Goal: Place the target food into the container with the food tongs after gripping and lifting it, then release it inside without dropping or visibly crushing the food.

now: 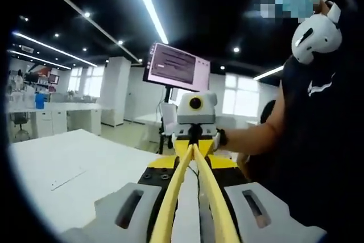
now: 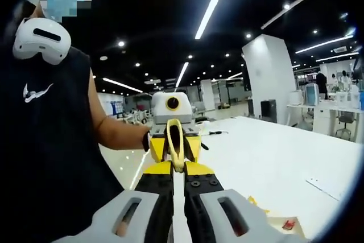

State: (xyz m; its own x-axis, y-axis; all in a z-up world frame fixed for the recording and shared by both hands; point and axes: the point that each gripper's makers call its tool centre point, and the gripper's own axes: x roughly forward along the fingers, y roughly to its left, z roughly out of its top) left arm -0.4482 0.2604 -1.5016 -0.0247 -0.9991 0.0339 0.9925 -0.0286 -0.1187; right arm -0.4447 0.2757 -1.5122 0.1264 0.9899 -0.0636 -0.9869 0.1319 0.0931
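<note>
Yellow tongs [image 1: 211, 189] run straight up the middle of the left gripper view. Their two arms are spread wide down between the pale jaws of the left gripper [image 1: 193, 193] and narrow to a point far off at the right gripper [image 1: 194, 136]. So the long axis lies dead along the line between the two grippers, which face each other nose to nose. The left jaws stand either side of the arms, but I cannot tell whether they are pressing on them. In the right gripper view, the right gripper [image 2: 177, 186] has its jaws drawn in to a thin pale slit, with the looped hinge end of the tongs [image 2: 175, 160] seated at their tips. It looks clamped there. Just beyond the loop sits the left gripper [image 2: 170, 124], with a person's forearm [image 2: 116, 132] behind it. The open working ends therefore point back toward the left gripper, and I'd judge that any reach for food has to swing that end down toward the white table [image 2: 273, 152]. Low on the table near the right gripper lie a few small yellow and red scraps [image 2: 287, 224], too small to call as food. Farther out in the left gripper view, a monitor [image 1: 176, 66] stands on a pole.
</note>
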